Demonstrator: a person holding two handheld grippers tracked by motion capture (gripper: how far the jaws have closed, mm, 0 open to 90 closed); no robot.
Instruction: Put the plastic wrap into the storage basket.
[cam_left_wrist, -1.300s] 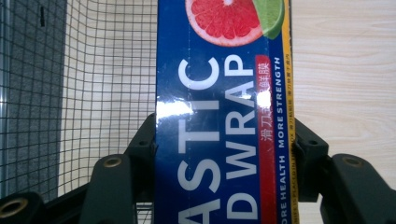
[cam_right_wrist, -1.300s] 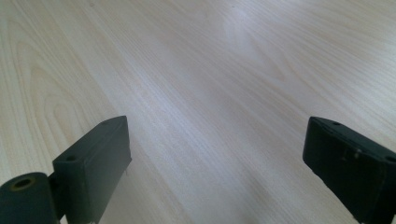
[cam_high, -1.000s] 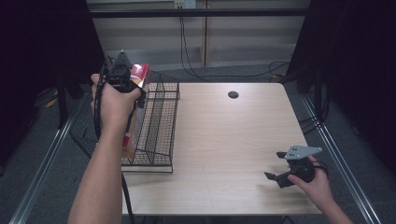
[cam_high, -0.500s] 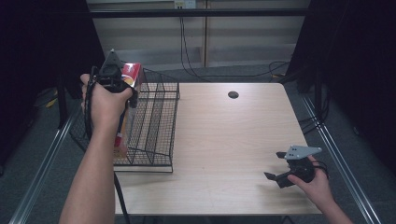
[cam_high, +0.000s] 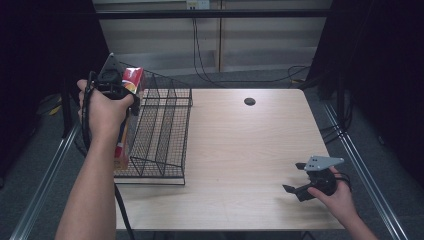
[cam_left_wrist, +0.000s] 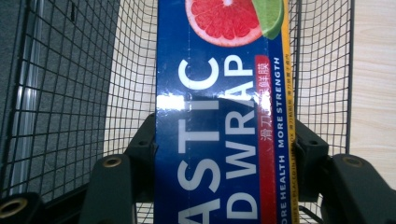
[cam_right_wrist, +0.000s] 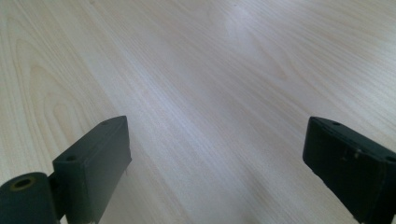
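I am gripping the plastic wrap box (cam_left_wrist: 219, 116) between my left gripper's (cam_high: 112, 82) jaws, holding it upright over the wire basket's (cam_high: 165, 135) left edge. My right gripper (cam_high: 305, 187) is resting, jaws open, on bare desk (cam_high: 240, 150) well right of the basket.

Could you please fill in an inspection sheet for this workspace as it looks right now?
Surface: pale wood table, with a dark round hole near the far edge.
Job's things: blue plastic wrap box held lengthwise over the black wire basket at the table's left edge.
Clutter: nothing seen.
Tongs: left tongs shut on the box's long sides; right tongs open with nothing between them, low over the table's near right corner.
Cables: black cable loops from the left tongs; more cables lie on the floor behind the table.
Surroundings: dark curtains at both sides, pale panels behind.
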